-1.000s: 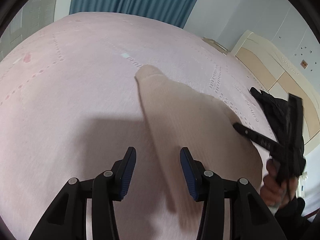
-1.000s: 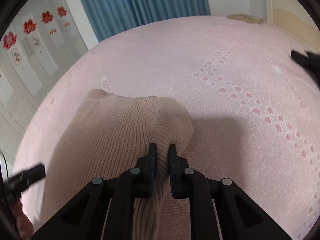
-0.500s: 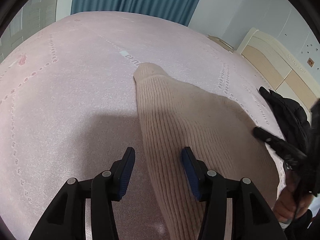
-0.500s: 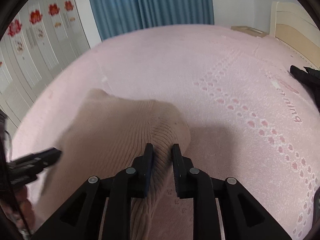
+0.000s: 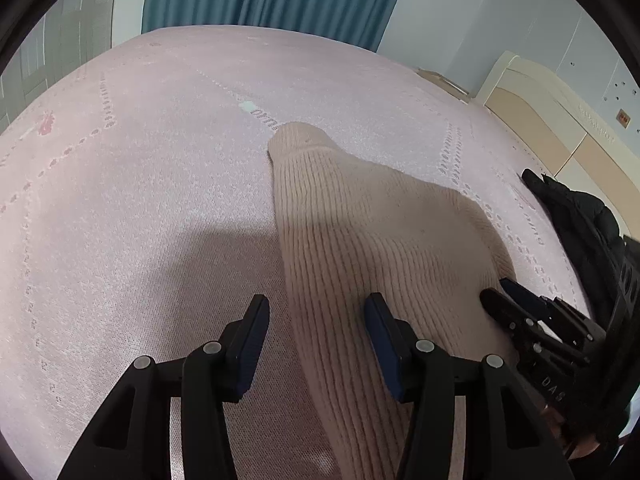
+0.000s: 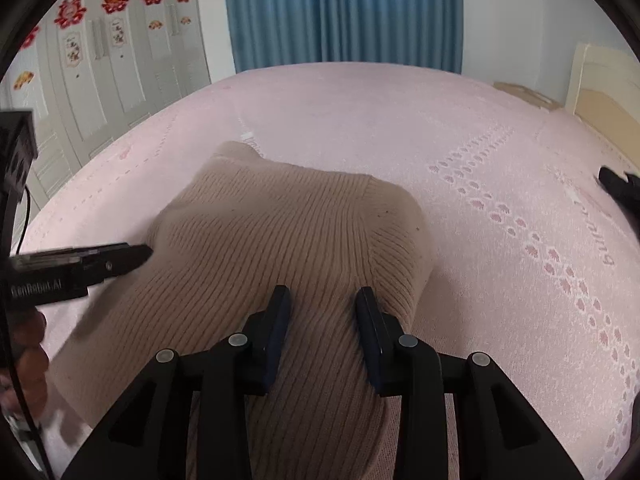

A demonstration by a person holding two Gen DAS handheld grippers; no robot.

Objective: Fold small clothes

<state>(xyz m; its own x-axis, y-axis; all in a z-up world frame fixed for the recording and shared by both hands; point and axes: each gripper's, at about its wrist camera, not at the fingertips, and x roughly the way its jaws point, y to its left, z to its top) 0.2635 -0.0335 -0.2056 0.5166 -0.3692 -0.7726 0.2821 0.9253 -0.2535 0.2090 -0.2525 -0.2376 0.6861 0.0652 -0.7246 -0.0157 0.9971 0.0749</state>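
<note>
The pink bedspread point(image 5: 140, 220) filled both my views, with the blue curtain point(image 6: 340, 12) at twelve o'clock behind it. Only my right view took in the white wardrobe doors point(image 6: 120, 60) with red paper cut-outs at ten o'clock; only my left view showed the cream headboard point(image 5: 560, 128) at two o'clock and the whole of the black jacket point(image 5: 580, 216) lying at three o'clock, of which my right view caught just a dark tip at its three o'clock edge.

The beige ribbed sweater point(image 5: 360, 232) lay flat on the bedspread. In my left view its long axis ran from a narrow rounded end near the centre, at about eleven o'clock, down toward five o'clock, widening as it came to me. In my right view point(image 6: 288, 232) it spread broadly from that narrow end at eleven o'clock toward six, its ribs running along the same line.

My left gripper point(image 5: 316, 328) had its jaws spread, straddling the sweater's left edge and not gripping it. My right gripper point(image 6: 322, 316) had just been opening its jaws; they stood apart over the knit, which lay between them unpinched.
</note>
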